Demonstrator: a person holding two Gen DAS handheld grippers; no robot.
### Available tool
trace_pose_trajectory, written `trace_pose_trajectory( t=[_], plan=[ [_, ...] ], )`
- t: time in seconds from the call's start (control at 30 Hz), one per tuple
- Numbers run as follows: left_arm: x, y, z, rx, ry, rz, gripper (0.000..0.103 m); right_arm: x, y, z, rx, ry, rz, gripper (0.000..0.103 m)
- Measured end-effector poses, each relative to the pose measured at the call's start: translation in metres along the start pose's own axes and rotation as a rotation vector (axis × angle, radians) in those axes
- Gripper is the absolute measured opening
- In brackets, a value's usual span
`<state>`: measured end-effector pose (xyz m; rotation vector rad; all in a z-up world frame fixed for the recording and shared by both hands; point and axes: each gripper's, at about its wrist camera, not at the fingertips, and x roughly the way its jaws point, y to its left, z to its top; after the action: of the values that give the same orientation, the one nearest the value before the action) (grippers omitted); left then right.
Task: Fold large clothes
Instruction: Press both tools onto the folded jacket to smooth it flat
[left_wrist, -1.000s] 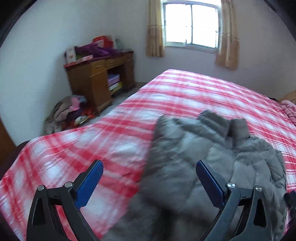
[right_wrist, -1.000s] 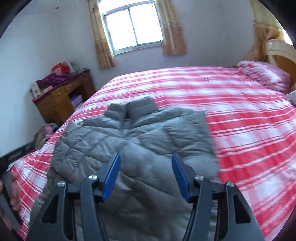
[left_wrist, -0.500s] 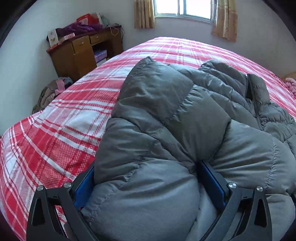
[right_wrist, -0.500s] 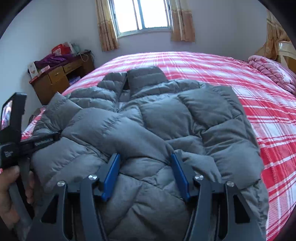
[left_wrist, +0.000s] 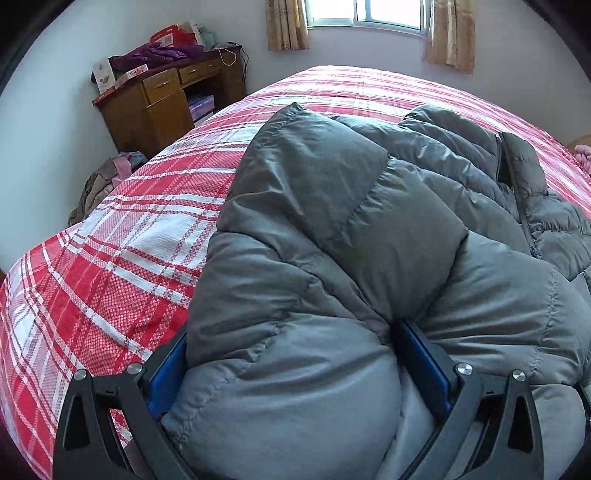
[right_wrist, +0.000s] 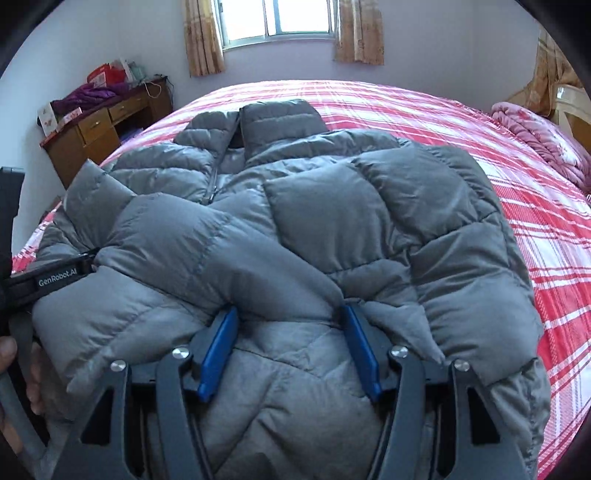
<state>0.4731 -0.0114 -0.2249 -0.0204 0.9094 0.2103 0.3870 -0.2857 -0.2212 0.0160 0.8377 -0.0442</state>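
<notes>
A grey quilted puffer jacket (right_wrist: 332, 206) lies on the red and white plaid bed (right_wrist: 517, 177), collar toward the window, both sleeves folded over its front. It also fills the left wrist view (left_wrist: 332, 240). My left gripper (left_wrist: 291, 354) is open, its blue pads (left_wrist: 168, 365) either side of a thick fold at the jacket's left edge. My right gripper (right_wrist: 290, 332) is open, its blue pads (right_wrist: 218, 347) pushed under the lower hem fold at the jacket's middle. The left gripper's body (right_wrist: 55, 277) shows at the left of the right wrist view.
A wooden desk (left_wrist: 166, 99) with boxes and purple cloth stands by the left wall, with a clothes pile (left_wrist: 107, 181) on the floor beside it. A pink quilt (right_wrist: 535, 140) lies at the bed's right end near the headboard. A curtained window (right_wrist: 280, 22) is on the far wall.
Both grippers have moved forward and down onto the jacket. The jacket, far and small a second ago, now fills both views, with its padding between the open fingers.
</notes>
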Motion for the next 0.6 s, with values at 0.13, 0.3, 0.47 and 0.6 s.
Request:
trace_pose_trajectory(
  t=[0.13,0.3,0.47,0.6],
  plan=[
    [-0.0007,-0.0011,0.0001,0.002,-0.002,0.003,0.102,0.0020,0.0028,0.0001,-0.017,0.004,-0.023,0.062],
    [-0.0006,-0.0016,0.0001,0.003,-0.002,0.005,0.102,0.0030,0.0061,0.0005,-0.032,0.005,-0.043,0.063],
    [0.0001,-0.0016,0.0007,0.005,-0.002,0.008,0.102,0.0043,0.0101,0.0005,-0.051,0.007,-0.067,0.063],
    [0.0001,-0.0018,0.0008,0.005,-0.003,0.007,0.102,0.0043,0.0104,0.0004,-0.052,0.007,-0.067,0.064]
  ],
)
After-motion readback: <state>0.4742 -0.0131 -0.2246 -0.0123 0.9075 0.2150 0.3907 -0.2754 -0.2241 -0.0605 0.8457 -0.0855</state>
